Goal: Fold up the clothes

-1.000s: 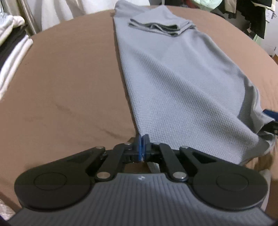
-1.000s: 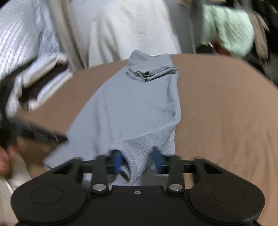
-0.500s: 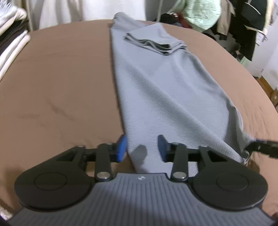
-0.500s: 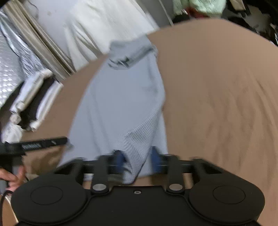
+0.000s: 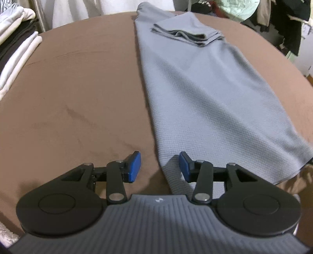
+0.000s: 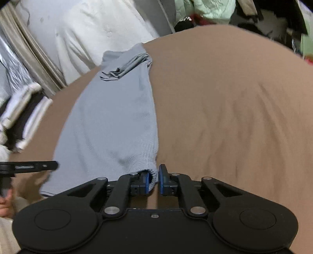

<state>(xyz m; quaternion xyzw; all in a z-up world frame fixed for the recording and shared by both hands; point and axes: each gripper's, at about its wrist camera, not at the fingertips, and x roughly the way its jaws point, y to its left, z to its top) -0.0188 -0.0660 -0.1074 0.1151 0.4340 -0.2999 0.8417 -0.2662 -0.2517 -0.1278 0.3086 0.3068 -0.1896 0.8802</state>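
A long grey waffle-knit garment lies flat on the brown table, with its sleeves folded in a bundle at the far end. My left gripper is open and its jaws are still opening. The garment's near left corner lies between the blue pads, and neither pad presses it. In the right wrist view the same garment runs away from me. My right gripper is closing, and its pads pinch the near right hem. The left gripper's finger shows at the left edge.
A stack of folded white and black clothes stands off the table's left side. Hanging clothes crowd the back right. A white cloth hangs behind the table. A person's hand shows at the lower left. Bare brown table spreads right of the garment.
My left gripper went from shut on the garment's near left corner to open, and the corner now lies on the table. My right gripper's jaws drew together on the hem, and its view rolled.
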